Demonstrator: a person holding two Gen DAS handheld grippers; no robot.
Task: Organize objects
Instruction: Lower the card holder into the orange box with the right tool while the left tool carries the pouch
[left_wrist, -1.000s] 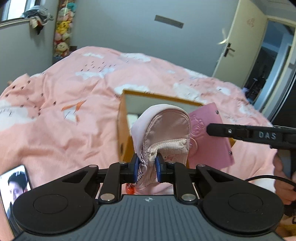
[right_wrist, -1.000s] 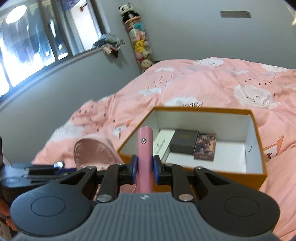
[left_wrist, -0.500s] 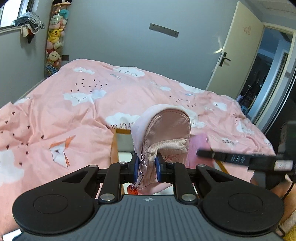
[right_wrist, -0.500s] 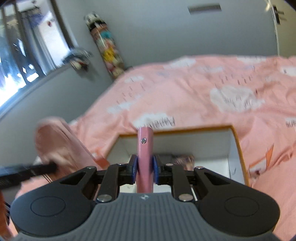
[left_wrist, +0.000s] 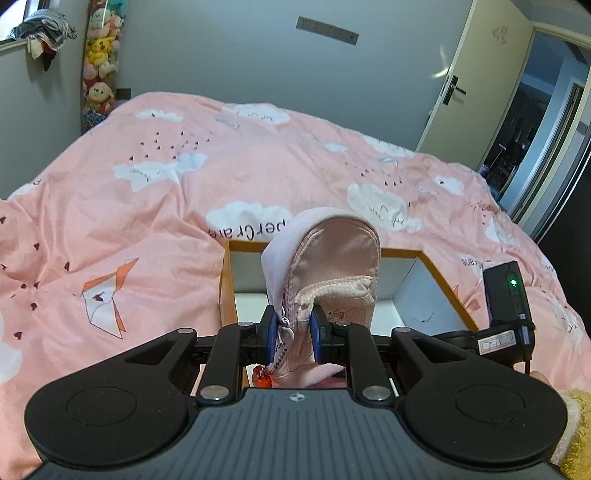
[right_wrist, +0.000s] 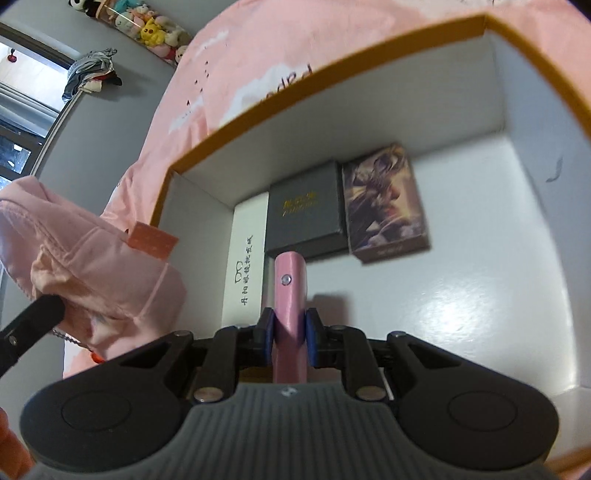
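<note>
Box (right_wrist: 369, 48) fills the frame's centre, so we hold the pink wallet (right_wrist: 290, 295) edge-on in the right gripper (right_wrist: 290, 330) to slot it in. Our left gripper (left_wrist: 293, 334) pinches the pouch (left_wrist: 332, 266) above the box, ready next.

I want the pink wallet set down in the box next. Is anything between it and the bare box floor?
Nothing visible does. The wallet, clamped in the right gripper, hangs over bare white floor of the box. The white, grey and picture boxes lie farther back; the pouch is off to the left.
</note>
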